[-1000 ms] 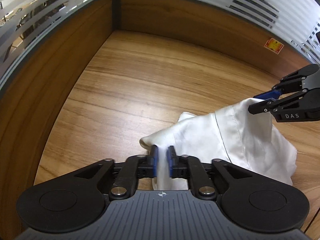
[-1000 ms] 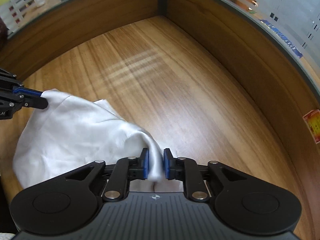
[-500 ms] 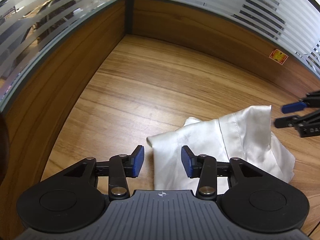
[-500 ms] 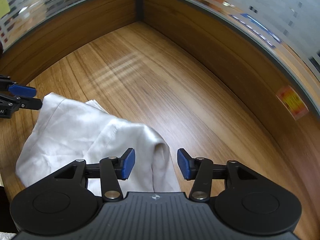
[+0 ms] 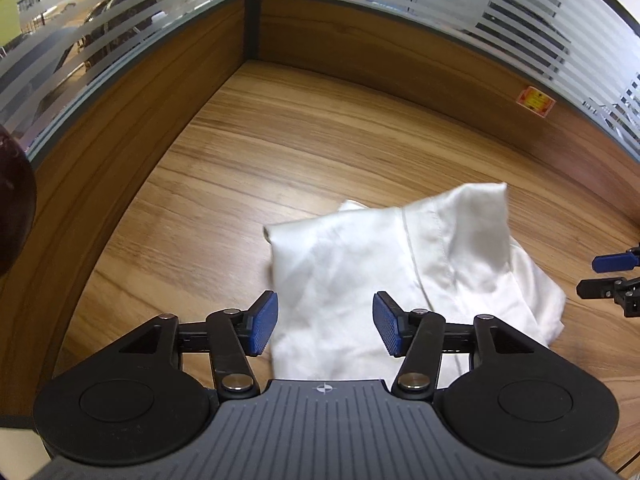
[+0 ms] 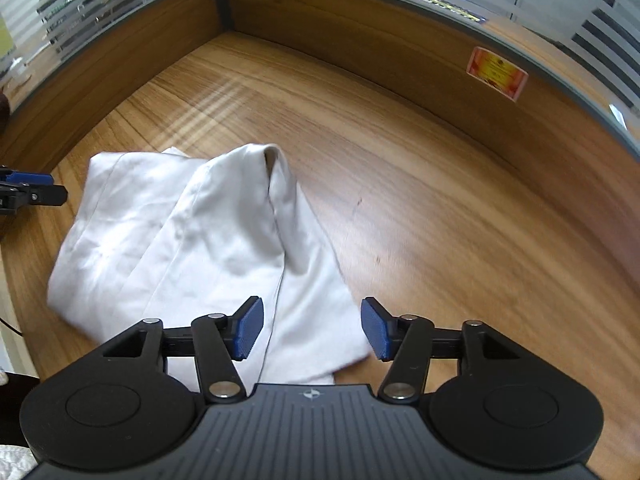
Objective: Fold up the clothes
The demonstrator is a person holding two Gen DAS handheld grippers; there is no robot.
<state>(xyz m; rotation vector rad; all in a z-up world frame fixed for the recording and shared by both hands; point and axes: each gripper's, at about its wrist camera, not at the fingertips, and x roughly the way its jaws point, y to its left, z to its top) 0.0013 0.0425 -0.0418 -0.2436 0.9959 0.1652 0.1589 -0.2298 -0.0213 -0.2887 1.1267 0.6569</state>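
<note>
A white garment (image 5: 400,264) lies loosely folded on the wooden table (image 5: 280,152), with one corner standing up at its far right. My left gripper (image 5: 326,330) hovers above the garment's near edge, its jaws opening and its blue pads clear of the cloth. In the right wrist view the same white garment (image 6: 192,240) spreads to the left. My right gripper (image 6: 312,330) is over its near right edge, jaws opening, nothing pressed between the pads. Each gripper shows at the edge of the other's view: right gripper (image 5: 608,274), left gripper (image 6: 32,188).
Wooden partition walls (image 5: 132,120) topped with striped frosted glass (image 5: 520,12) enclose the table at the back and both sides, meeting in a corner. An orange sticker (image 6: 498,73) is on the right-hand wall. Bare wood stretches beyond the garment.
Both grippers have let go of the white garment and their jaws have spread. The cloth has dropped onto the table. Both grippers have drawn apart from each other, the right one farther.
</note>
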